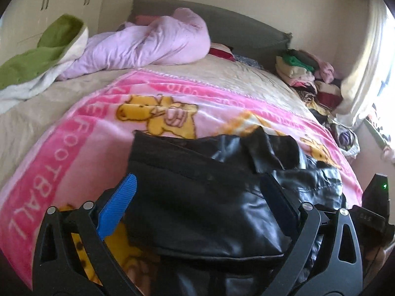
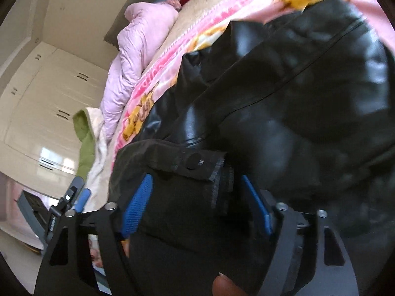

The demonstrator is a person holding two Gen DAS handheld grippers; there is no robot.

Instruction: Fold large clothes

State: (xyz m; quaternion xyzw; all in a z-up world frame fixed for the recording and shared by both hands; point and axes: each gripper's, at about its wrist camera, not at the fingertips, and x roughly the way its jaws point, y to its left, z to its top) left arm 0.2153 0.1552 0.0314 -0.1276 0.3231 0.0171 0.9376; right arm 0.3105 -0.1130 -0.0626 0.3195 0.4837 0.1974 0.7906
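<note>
A black leather jacket (image 1: pixel 222 172) lies bunched on a pink cartoon blanket (image 1: pixel 74 133) on the bed. My left gripper (image 1: pixel 200 197) is wide open, and a folded slab of the jacket lies between its blue pads (image 1: pixel 123 197) without being pinched. In the right wrist view the jacket (image 2: pixel 308 74) fills most of the picture. My right gripper (image 2: pixel 197 204) straddles a black cuff with a snap tab (image 2: pixel 195 161). Its left pad (image 2: pixel 138 204) sits at the cuff's edge, and its other pad stands slightly off the fabric. A fingertip (image 2: pixel 224 286) shows at the bottom.
A lilac quilt (image 1: pixel 148 42) and a green and white blanket (image 1: pixel 44 54) are heaped near the grey headboard (image 1: pixel 234 22). Folded clothes (image 1: pixel 303 71) pile up at the bed's far right by the curtain. Cream wardrobe doors (image 2: pixel 49 98) stand beyond the bed.
</note>
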